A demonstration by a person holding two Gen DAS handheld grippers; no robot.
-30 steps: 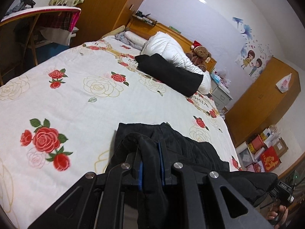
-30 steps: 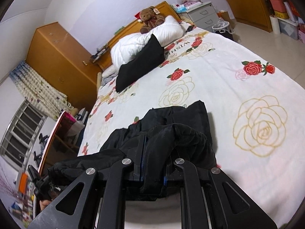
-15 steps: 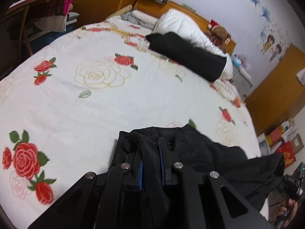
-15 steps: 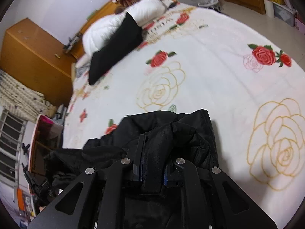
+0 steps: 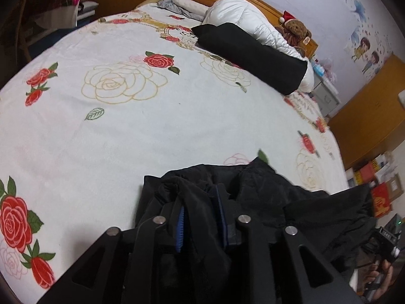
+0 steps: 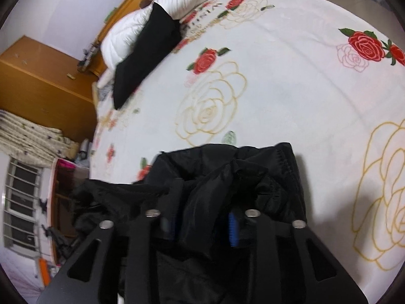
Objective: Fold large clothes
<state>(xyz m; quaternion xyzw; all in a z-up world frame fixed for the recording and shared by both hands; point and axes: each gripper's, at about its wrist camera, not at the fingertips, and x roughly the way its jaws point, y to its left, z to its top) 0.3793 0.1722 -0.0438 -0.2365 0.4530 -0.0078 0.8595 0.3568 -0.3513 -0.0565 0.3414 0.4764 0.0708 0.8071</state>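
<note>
Now that both hands have dipped twd the rose-print white bedspread (image 5: 157, 116), left gripper (image 5: 200, 217) & right gripper (image 6: 205, 217) jaws have just been opening, pads released w/ the puffy black jacket (image 6: 227, 177) slack between them at the near edge – prob. laid down for the next fold.

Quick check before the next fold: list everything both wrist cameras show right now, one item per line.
Black padded jacket: one, black, near edge of bed, fabric between both grippers' jaws.
Rose-print bedspread: one, white with red and gold roses, covering bed.
White duvet: one, white, at headboard.
Black folded garment: one, black, lying against duvet.
Brown teddy bear: one, red hat, at headboard.
Wooden wardrobe: one, orange-brown, beside bed.
Left gripper: black, jaws just opening, fabric between.
Right gripper: black, jaws just opening, fabric between.
</note>
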